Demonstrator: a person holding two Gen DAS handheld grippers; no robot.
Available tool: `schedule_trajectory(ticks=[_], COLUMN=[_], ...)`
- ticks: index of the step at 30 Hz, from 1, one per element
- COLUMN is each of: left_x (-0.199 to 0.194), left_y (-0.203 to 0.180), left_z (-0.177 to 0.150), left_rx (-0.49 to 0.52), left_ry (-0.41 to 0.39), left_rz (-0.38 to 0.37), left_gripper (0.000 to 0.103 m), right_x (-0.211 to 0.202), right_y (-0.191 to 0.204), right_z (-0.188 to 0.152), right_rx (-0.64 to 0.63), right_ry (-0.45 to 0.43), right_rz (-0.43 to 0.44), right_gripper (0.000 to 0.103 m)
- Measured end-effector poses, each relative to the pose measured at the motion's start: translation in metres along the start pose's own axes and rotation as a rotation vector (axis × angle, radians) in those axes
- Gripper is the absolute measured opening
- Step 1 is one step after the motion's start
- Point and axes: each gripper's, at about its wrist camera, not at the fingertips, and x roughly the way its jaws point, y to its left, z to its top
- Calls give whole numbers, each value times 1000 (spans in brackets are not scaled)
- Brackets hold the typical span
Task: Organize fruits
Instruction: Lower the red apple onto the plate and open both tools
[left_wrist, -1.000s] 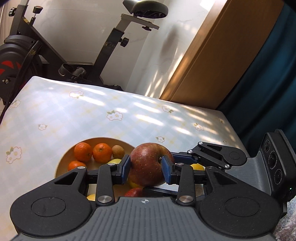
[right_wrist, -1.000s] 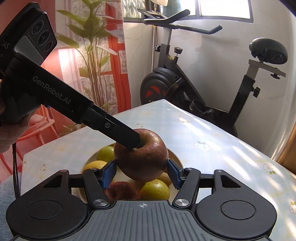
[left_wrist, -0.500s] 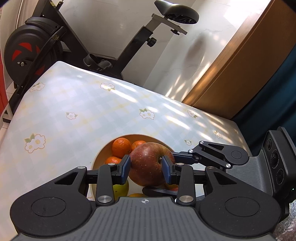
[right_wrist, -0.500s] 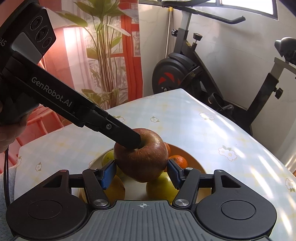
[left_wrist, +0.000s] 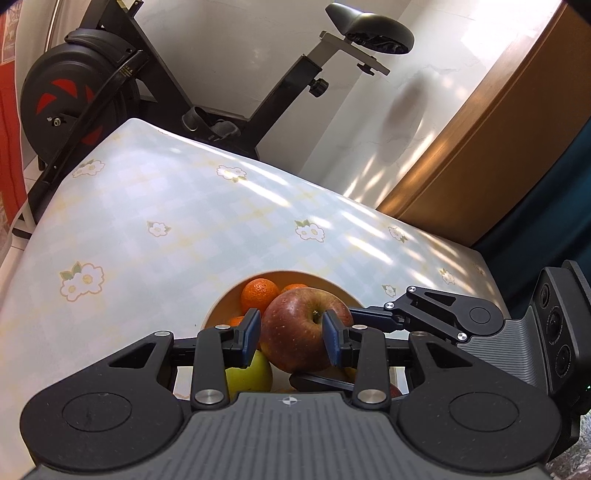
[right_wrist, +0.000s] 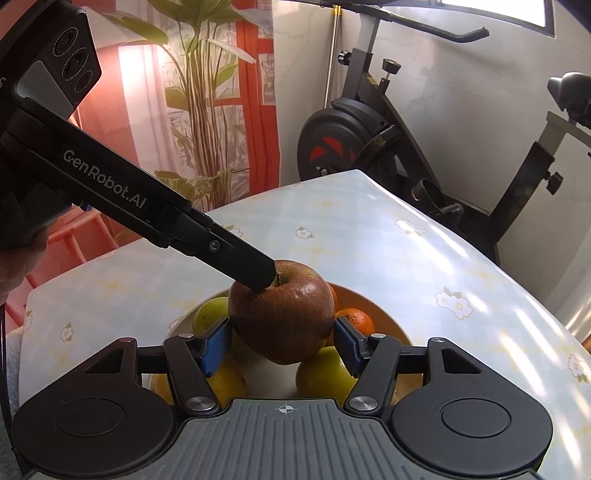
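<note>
A red apple (left_wrist: 304, 328) is gripped by both claws at once, suspended just above a bowl (left_wrist: 221, 306) of fruit on the flowered desk (left_wrist: 184, 221). The left claw (left_wrist: 291, 334) is closed part-way, its blue pads pressed on either flank of the apple; the right claw (right_wrist: 282, 341) is likewise closed part-way on the same apple from a crossing direction. Risk is judged to lie in this shared hold: if one claw is pulled aside before the other is opened, the apple may be twisted out and dropped onto the oranges (left_wrist: 260, 293) and the green fruit (left_wrist: 249, 373) beneath, bruising them or rolling off the desk. The skin may also be dented by the doubled pressure. In the left wrist view, the right claw's linkage is seen reaching in from the right, under and behind the apple. Only in the right wrist view is one left finger seen to rest in the apple's stem hollow, with yellow-green fruit (right_wrist: 325, 373) directly below.
</note>
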Motion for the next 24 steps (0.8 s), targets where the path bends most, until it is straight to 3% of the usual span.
schedule_trajectory(ticks=[12, 24], left_x=[-10, -10], left_y=[-11, -46], left_z=[-1, -6], left_rx=[42, 140], left_ry=[-30, -53], left_rz=[70, 145], left_gripper=[40, 43], right_x=[-19, -79], right_y=[0, -25], right_z=[-9, -47], right_rx=[5, 90], right_ry=[-25, -126], right_rz=[-33, -138], right_gripper=[56, 56])
